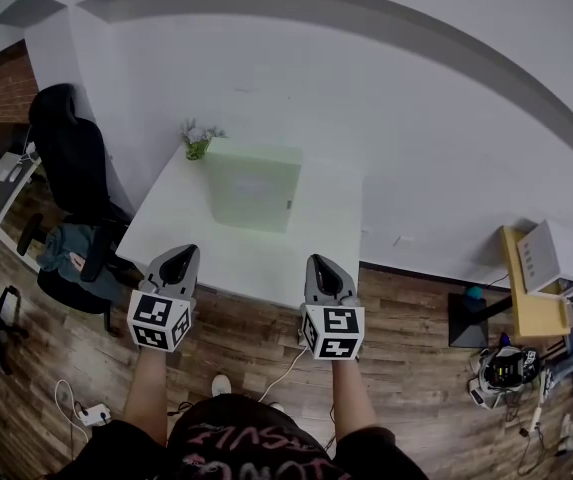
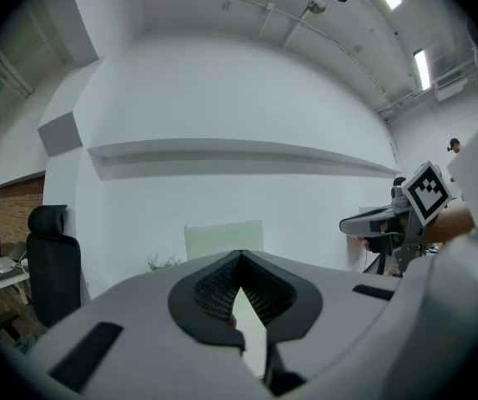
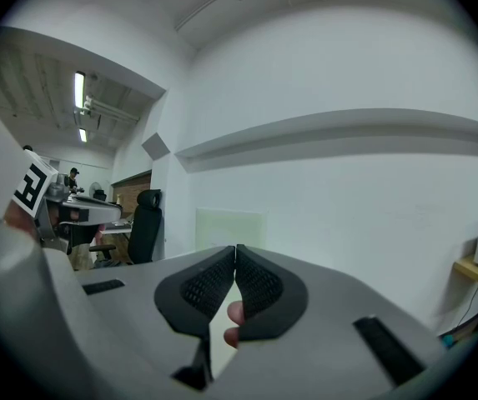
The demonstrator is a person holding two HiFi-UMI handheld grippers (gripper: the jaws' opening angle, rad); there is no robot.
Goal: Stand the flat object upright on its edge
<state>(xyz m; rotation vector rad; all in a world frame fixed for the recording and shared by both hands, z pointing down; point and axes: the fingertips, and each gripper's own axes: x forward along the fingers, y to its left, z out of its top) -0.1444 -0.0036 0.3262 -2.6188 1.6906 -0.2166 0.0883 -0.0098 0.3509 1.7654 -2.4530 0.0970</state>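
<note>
A pale green flat panel (image 1: 252, 184) stands upright on its edge near the middle of the white table (image 1: 176, 230); its top shows over the jaws as the panel (image 2: 223, 238) in the left gripper view and the panel (image 3: 228, 227) in the right gripper view. My left gripper (image 1: 179, 262) hovers at the table's near edge, shut and empty. My right gripper (image 1: 325, 273) hangs beside it, also shut with nothing between the pads. Both sit well short of the panel. The left gripper (image 2: 239, 257) and right gripper (image 3: 235, 248) tips meet.
A small potted plant (image 1: 198, 141) stands at the table's far left corner. A black office chair (image 1: 74, 168) sits left of the table. A yellow side table with a white box (image 1: 551, 258) is at the right. Cables and a power strip (image 1: 91, 413) lie on the wooden floor.
</note>
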